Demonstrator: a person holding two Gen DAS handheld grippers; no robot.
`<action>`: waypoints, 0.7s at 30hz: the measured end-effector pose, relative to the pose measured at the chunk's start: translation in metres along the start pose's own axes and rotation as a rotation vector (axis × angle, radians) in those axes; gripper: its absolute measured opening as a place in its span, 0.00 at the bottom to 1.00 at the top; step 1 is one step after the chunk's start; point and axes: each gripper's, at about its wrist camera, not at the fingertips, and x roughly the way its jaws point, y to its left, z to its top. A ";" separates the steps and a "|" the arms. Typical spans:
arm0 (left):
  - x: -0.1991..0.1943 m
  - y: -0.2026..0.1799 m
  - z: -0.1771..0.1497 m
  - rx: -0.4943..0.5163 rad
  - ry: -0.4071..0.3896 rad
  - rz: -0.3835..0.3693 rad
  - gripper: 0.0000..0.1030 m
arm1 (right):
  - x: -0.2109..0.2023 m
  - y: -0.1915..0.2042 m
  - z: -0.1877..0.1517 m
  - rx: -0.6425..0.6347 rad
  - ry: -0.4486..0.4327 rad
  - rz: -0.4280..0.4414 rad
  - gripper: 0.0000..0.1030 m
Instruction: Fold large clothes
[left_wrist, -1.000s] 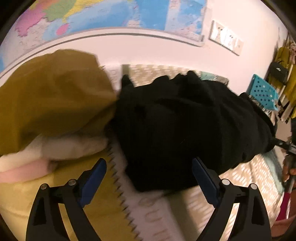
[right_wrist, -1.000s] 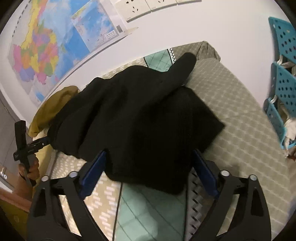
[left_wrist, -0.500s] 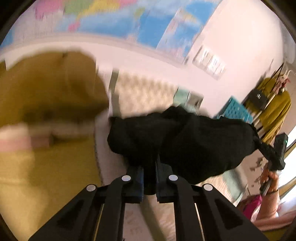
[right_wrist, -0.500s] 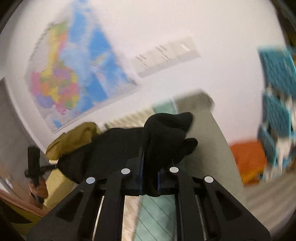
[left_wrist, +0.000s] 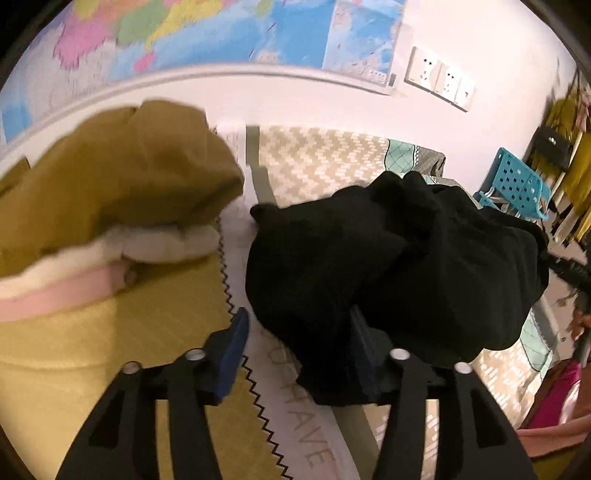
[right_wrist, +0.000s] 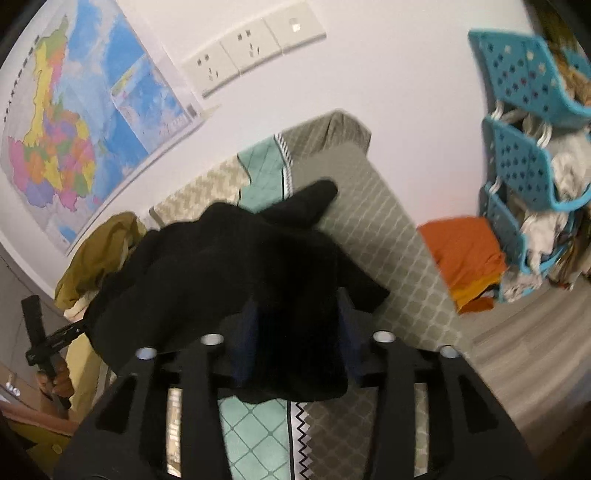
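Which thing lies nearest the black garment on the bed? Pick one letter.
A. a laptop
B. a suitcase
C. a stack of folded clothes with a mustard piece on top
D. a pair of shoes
C: the stack of folded clothes, mustard on top, sits just beside the black garment on the bed.

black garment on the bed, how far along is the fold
Early. Done: nothing neat; the black garment is a rumpled heap on the patterned bedspread. In hand: left gripper and right gripper have just been opening, cloth between the fingers. Left: spreading, folding, stacking by the mustard pile.
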 end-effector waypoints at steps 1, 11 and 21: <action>-0.002 -0.005 0.002 0.015 -0.008 0.014 0.55 | -0.007 0.002 0.002 -0.001 -0.027 -0.015 0.57; -0.011 -0.029 0.017 0.140 -0.065 0.073 0.64 | -0.017 0.049 0.012 -0.126 -0.087 0.025 0.65; 0.005 -0.024 0.035 0.143 -0.042 0.095 0.69 | 0.039 0.088 0.015 -0.188 0.028 0.111 0.71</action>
